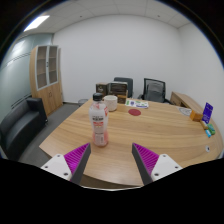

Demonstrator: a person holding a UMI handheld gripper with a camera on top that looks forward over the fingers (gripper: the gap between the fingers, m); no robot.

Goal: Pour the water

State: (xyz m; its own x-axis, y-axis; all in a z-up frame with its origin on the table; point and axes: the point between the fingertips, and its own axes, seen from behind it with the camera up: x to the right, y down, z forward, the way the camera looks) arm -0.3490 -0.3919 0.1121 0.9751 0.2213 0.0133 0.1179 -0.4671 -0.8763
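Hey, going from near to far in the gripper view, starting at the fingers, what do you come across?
Open gripper, nothing between its fingers → pink bottle on the wooden table, just ahead of the left finger → small items at the table's far side → black office chairs → white back wall.

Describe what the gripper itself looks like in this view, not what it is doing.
Only the two fingers of the gripper show. Each finger is a pale, whitish wedge that tapers toward its tip, and its inner face carries a magenta pad with a fine ribbed or hatched texture. No cables, markings, hand or sleeve are visible.
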